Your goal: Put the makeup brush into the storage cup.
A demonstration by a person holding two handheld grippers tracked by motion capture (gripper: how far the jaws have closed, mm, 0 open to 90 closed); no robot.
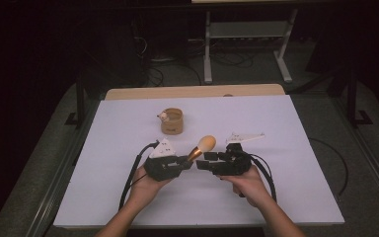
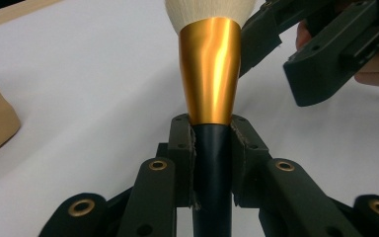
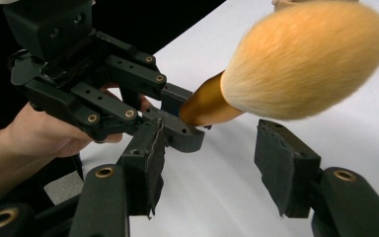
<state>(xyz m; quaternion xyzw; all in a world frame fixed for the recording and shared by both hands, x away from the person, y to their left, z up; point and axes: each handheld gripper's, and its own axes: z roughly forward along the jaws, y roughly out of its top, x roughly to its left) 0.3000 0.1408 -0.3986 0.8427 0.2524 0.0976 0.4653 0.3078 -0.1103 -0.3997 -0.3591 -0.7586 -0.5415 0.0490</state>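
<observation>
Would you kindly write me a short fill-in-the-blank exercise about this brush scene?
1. The left tongs are shut on the brush's ____ handle.
2. The right tongs are ____.
3. The brush's ferrule is ____ in colour.
4. The cup stands on the ____.

Missing words: black; open; gold; table

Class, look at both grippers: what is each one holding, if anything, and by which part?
The left gripper is shut on the makeup brush, clamping its dark handle just below the gold collar. The right gripper is open and holds nothing.
</observation>
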